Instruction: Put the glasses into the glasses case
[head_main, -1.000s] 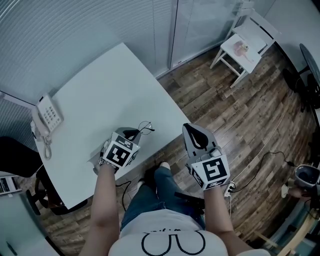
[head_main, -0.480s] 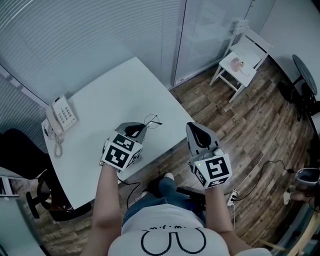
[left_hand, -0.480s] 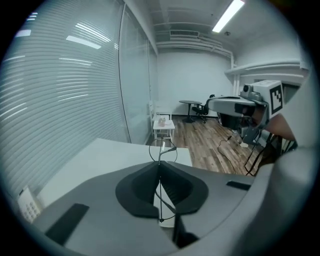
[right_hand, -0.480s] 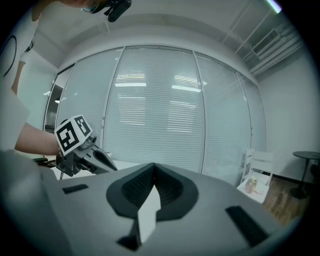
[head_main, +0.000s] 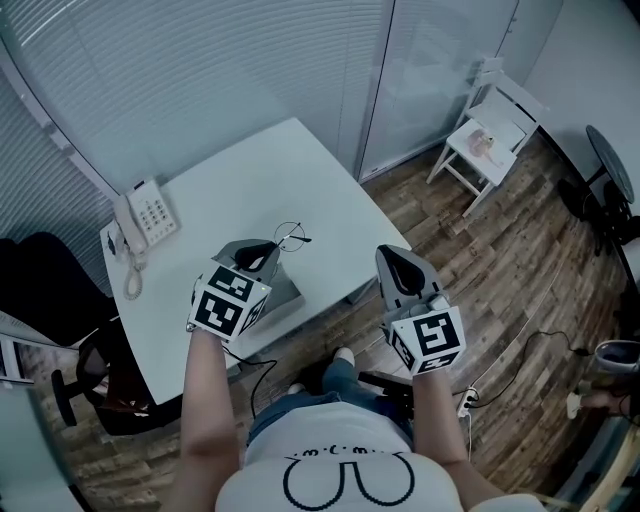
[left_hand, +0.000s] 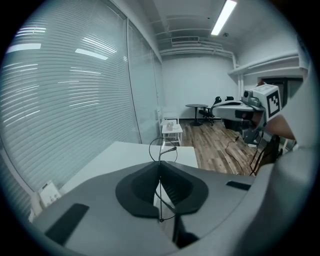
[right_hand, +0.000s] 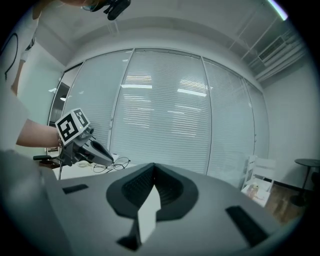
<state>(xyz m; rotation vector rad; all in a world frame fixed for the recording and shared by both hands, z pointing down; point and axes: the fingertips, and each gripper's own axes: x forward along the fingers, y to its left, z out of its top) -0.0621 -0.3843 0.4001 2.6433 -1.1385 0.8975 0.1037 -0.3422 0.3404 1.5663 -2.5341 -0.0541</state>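
Thin wire-rimmed round glasses (head_main: 290, 237) hang from my left gripper (head_main: 272, 250), which is shut on them above the white table (head_main: 250, 180). In the left gripper view one lens ring (left_hand: 163, 149) stands just past the jaw tips (left_hand: 160, 165), and a wire runs down between the pads. My right gripper (head_main: 392, 254) is off the table's right edge, over the floor, jaws together with nothing in them. The right gripper view (right_hand: 152, 169) shows the left gripper (right_hand: 100, 152) holding the glasses (right_hand: 114, 163) out to its left. A grey shape (head_main: 285, 292) lies under the left gripper; I cannot tell what it is.
A white desk phone (head_main: 146, 214) with a coiled cord sits at the table's left corner. A black office chair (head_main: 55, 290) stands to the left, and a small white chair (head_main: 490, 130) at the back right. Cables (head_main: 525, 325) trail over the wooden floor.
Both grippers have risen. The left one has lifted the glasses higher above the table and still grips them. The right gripper stays shut.
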